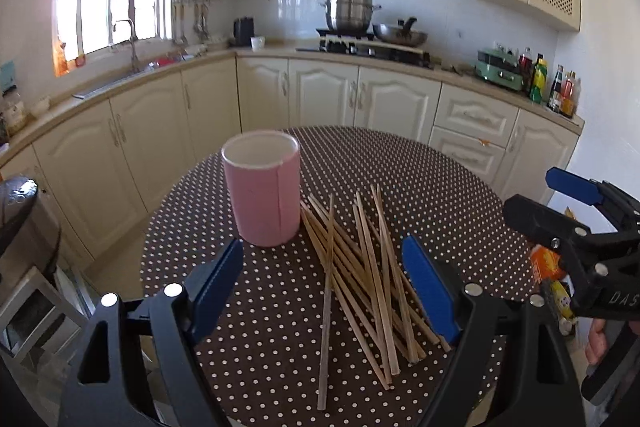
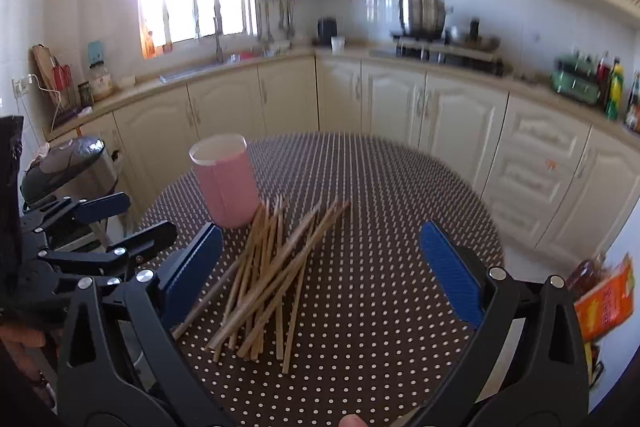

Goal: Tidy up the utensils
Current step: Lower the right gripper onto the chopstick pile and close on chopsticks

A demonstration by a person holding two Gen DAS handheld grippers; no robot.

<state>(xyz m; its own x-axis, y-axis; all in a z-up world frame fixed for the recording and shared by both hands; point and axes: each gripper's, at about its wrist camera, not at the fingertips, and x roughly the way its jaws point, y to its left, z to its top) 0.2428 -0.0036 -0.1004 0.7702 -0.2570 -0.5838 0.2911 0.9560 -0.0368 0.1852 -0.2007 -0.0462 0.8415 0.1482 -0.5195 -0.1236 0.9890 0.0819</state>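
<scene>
A pile of several wooden chopsticks (image 1: 360,275) lies loose on the round brown polka-dot table (image 1: 460,211), just right of an upright pink cylinder holder (image 1: 262,189). My left gripper (image 1: 326,287) hovers open over the near ends of the pile, nothing between its blue pads. In the right wrist view the same chopsticks (image 2: 266,279) and pink holder (image 2: 226,181) sit ahead. My right gripper (image 2: 320,267) is open and empty above the table (image 2: 380,195), the pile near its left pad. Each gripper shows in the other's view: right gripper (image 1: 540,199), left gripper (image 2: 132,219).
Cream kitchen cabinets (image 1: 320,95) wrap around behind the table. A rice cooker (image 2: 68,163) stands on a stand to the table's left. Orange packets (image 2: 604,299) sit beside the table's right edge. Bottles (image 1: 552,83) line the right counter. A fingertip (image 2: 352,421) shows at the bottom.
</scene>
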